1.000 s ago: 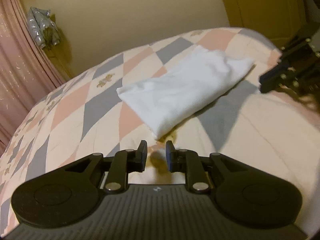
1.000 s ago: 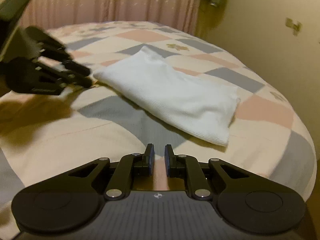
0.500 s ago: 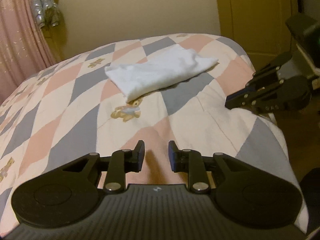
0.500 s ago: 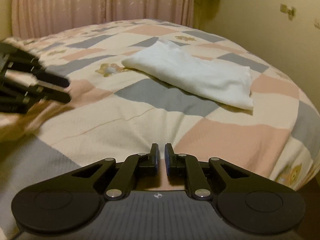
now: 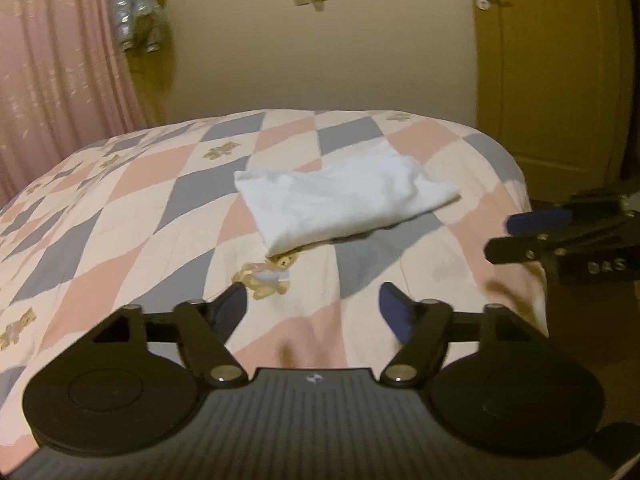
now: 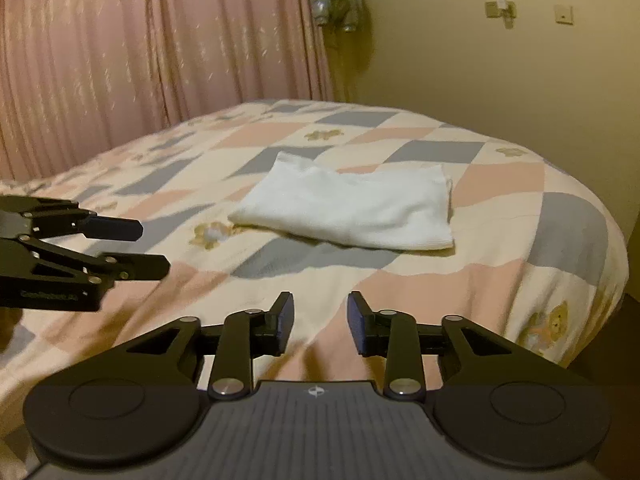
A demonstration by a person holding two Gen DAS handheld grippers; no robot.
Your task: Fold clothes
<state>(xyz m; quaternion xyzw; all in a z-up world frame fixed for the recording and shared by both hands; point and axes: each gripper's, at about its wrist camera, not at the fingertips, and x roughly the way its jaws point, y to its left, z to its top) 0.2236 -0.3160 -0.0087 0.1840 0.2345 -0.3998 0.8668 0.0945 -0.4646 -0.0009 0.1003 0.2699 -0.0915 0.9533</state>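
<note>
Where the left wrist view looks along the bed, the white garment lies as a flat folded oblong on the quilt, ahead of the left gripper and a little to its right, well apart from the fingers, which stand wide apart and hold nothing. Its long axis runs crosswise, from a near-left corner toward the bed's right edge, where the right gripper juts in from the side. In the right wrist view the garment lies straight ahead of the right gripper, again well clear, its long side across the line of the fingers, which are parted and empty. The left gripper hangs over the bed's near left part, also open. Neither seems clearly nearer; the garment already lies folded, so whether another fold is due cannot be judged.
</note>
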